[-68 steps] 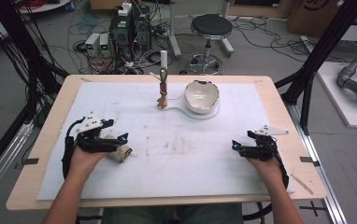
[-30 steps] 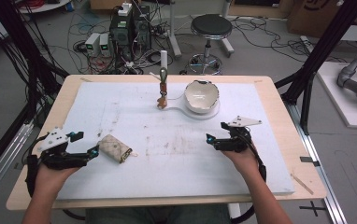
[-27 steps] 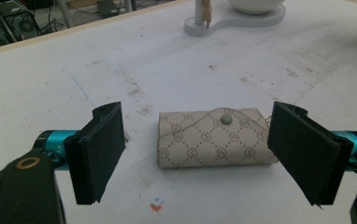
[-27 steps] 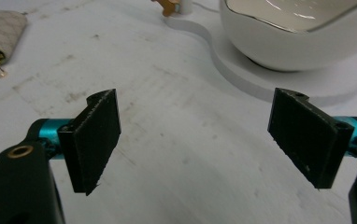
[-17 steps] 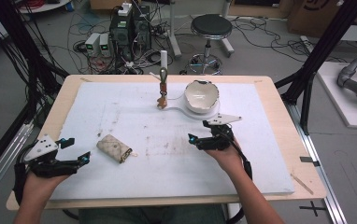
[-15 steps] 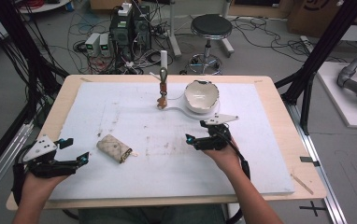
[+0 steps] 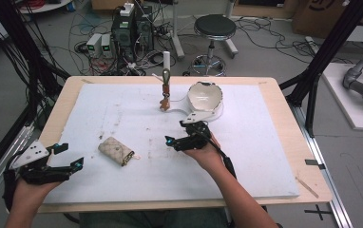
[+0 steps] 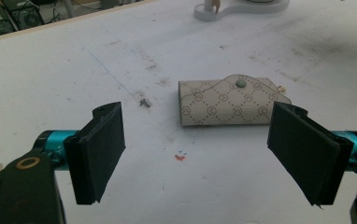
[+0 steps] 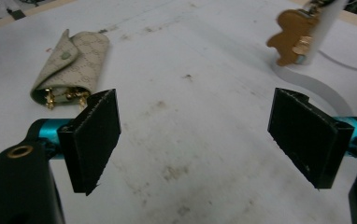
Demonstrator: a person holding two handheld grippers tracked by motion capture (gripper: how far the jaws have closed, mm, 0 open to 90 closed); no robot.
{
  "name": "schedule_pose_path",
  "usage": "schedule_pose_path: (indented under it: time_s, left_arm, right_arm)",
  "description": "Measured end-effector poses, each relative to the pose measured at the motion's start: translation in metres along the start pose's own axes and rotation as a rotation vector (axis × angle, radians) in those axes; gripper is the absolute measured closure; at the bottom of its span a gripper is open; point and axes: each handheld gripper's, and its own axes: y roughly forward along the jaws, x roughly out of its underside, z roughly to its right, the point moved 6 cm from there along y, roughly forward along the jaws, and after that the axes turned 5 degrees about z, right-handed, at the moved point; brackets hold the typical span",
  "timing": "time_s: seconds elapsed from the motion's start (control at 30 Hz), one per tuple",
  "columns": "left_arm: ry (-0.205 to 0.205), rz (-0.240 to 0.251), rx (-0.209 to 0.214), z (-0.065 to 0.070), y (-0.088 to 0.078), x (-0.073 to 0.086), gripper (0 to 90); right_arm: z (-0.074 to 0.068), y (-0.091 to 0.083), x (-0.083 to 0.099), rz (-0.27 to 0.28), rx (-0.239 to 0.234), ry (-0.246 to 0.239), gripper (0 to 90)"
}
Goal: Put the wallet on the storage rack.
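Here the left gripper (image 7: 70,156) is held at the near left corner of the white mat (image 7: 265,142), its two black jaws spread wide with nothing between them. Ahead of this claw and a little toward its right jaw, as the left gripper view shows, lies the beige patterned key pouch (image 8: 230,101), flat on the mat, flap closed by a small round snap, apart from both jaws. In the high view the same key pouch (image 7: 116,151) sits just beyond the left claw, between the two claws and nearer the left one. The right gripper (image 7: 178,135) is held over the middle of the mat, pointing toward the pouch; its jaws likewise stand wide apart and grip nothing. In the right gripper view the pouch (image 9: 74,60) appears ahead of the claw beyond its left jaw, open end turned toward the camera, with small gold clasps (image 9: 64,97) showing at the mouth. Beyond the right jaw of that claw stands a white stand (image 9: 307,79) from whose post hangs a brown figure-shaped charm (image 9: 291,35). In the high view the stand (image 7: 166,90) lies behind the right claw, and beside it, farther right, sits a white bowl (image 7: 205,96). The mat rests on a wooden table (image 7: 284,102).
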Motion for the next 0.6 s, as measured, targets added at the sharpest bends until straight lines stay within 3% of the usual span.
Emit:
schedule_pose_path:
  time_s: [0.23,0.6]
  left_arm:
    - [-0.013,-0.009,0.001,-0.003,-0.003,0.007,19.0]
    - [-0.009,0.006,-0.008,-0.003,-0.010,0.005,19.1]
  right_arm:
    - [-0.020,0.025,-0.011,-0.024,-0.047,-0.036,17.3]
    - [-0.050,0.055,-0.021,-0.051,-0.094,-0.067,17.3]
